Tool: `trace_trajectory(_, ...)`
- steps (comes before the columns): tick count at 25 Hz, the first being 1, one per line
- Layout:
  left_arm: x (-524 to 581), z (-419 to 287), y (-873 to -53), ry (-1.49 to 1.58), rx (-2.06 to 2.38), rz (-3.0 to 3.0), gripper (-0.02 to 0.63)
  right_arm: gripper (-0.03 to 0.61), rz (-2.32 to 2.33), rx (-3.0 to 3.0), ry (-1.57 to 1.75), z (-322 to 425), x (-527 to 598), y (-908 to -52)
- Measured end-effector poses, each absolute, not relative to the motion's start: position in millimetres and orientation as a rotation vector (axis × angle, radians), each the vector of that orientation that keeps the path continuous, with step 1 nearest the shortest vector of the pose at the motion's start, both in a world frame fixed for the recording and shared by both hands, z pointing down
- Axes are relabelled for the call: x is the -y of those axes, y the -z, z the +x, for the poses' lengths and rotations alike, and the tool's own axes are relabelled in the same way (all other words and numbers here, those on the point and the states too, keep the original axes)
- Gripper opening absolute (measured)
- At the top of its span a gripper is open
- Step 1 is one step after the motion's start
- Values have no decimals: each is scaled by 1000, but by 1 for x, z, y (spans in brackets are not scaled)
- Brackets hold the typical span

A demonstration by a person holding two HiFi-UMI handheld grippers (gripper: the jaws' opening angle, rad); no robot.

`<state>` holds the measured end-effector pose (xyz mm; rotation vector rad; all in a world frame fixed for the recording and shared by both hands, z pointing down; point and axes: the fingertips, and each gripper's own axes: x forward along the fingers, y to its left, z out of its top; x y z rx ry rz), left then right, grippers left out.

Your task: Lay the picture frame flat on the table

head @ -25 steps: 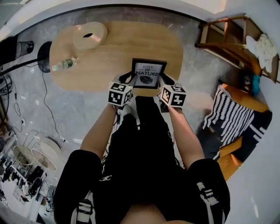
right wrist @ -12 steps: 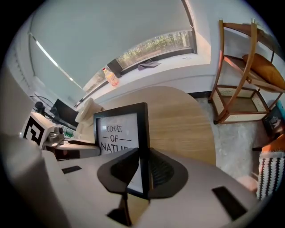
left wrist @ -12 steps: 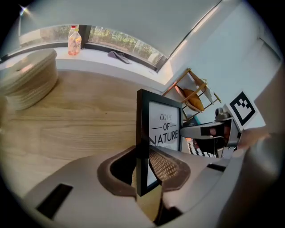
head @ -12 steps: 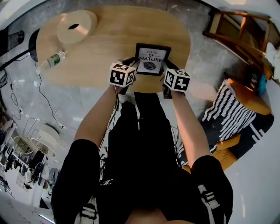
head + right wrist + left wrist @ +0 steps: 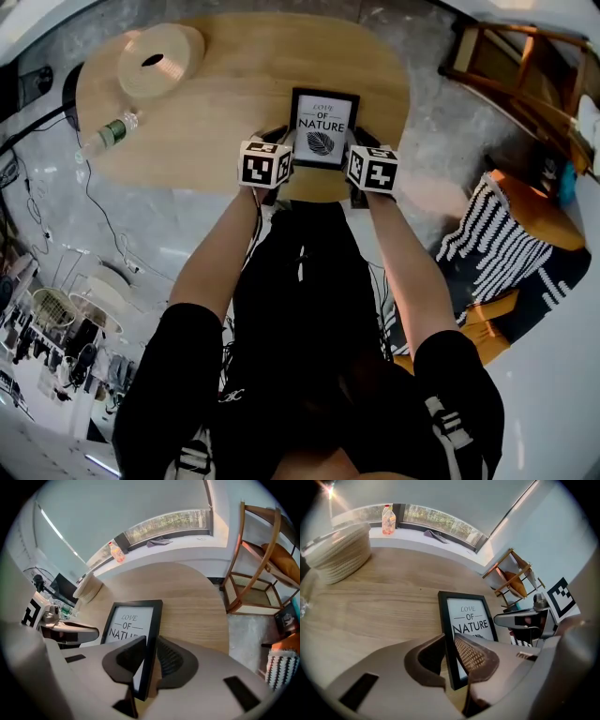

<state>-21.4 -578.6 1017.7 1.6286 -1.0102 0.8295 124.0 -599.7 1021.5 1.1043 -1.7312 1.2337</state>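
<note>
The black picture frame (image 5: 322, 128), printed "LOVE OF NATURE", is over the near edge of the oval wooden table (image 5: 234, 84), face turned up towards me. My left gripper (image 5: 286, 142) is shut on its left side and my right gripper (image 5: 353, 144) on its right side. In the left gripper view the jaws (image 5: 451, 656) pinch the frame (image 5: 469, 616) near its lower corner. The right gripper (image 5: 150, 660) does the same on the frame (image 5: 133, 618). The frame leans far back, far edge low by the table; whether it touches I cannot tell.
A round woven basket (image 5: 161, 58) and a lying bottle (image 5: 111, 129) are on the table's left end. A wooden rack (image 5: 525, 66) and a striped cushion (image 5: 492, 244) stand to the right. Cables run over the floor at the left.
The frame has tipped back from near upright, and its face now shows fuller to the head view. Both grippers stayed shut on it and turned with it.
</note>
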Motion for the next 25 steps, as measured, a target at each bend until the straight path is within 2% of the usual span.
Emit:
trace_trajectory(5, 577, -30, -984, -809, 1041, 1664, 72, 90, 1144, 1779, -1213, 123, 602, -990)
trace_trajectory(9, 571, -38, -924, -753, 1096, 1708, 72, 89, 1189, 1859, -1165, 115, 598, -927)
trace_trajectory(17, 569, -59, -713, -606, 1325, 1998, 63, 65, 1354, 2152, -866, 95, 583, -713)
trace_trajectory(25, 476, -97, -485, -369, 1595, 2225, 34, 12, 1516, 2452, -512, 66, 502, -483)
